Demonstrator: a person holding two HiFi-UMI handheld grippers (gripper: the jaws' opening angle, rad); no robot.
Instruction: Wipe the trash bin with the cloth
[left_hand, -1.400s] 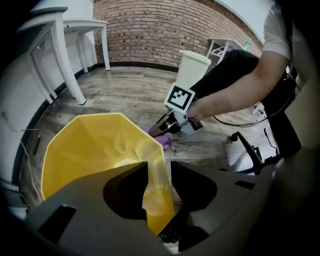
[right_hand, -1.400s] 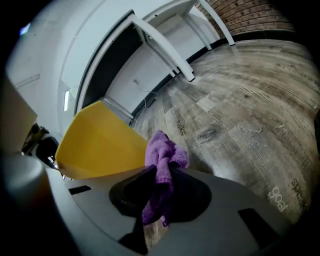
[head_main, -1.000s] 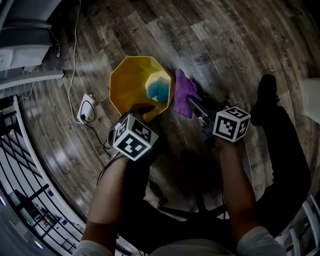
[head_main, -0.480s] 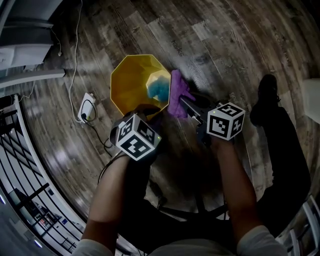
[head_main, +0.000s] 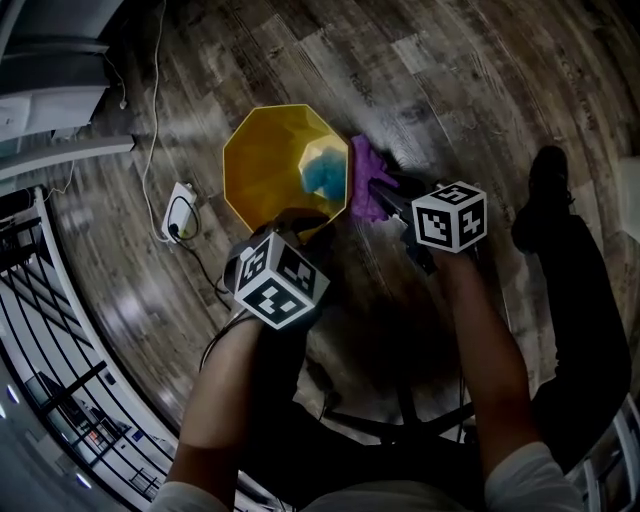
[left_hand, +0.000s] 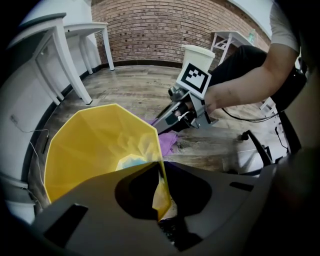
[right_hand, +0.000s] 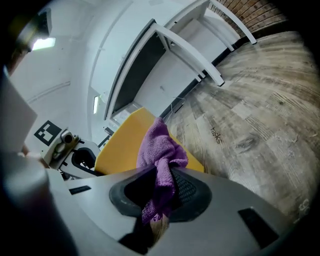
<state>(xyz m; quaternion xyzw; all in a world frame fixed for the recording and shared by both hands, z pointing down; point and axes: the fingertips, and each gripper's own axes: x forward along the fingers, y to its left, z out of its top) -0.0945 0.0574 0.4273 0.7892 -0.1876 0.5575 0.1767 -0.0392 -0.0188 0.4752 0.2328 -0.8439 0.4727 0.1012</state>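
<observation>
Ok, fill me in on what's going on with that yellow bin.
A person works with a hand-held gripper in each hand. The left hand-held gripper has just been closing its jaws on the near wall of the yellow trash bin, apparently to steady it. The right hand-held gripper is clamped on a purple cloth, held at the bin's outer side; whether it touches isn't clear.

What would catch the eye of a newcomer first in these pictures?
The yellow bin on the wooden floor stands out first, with something blue inside it. The left gripper has just been closing its fingers on the bin's near rim, which stands between them. The right gripper holds a purple cloth right beside the bin's outer wall.
</observation>
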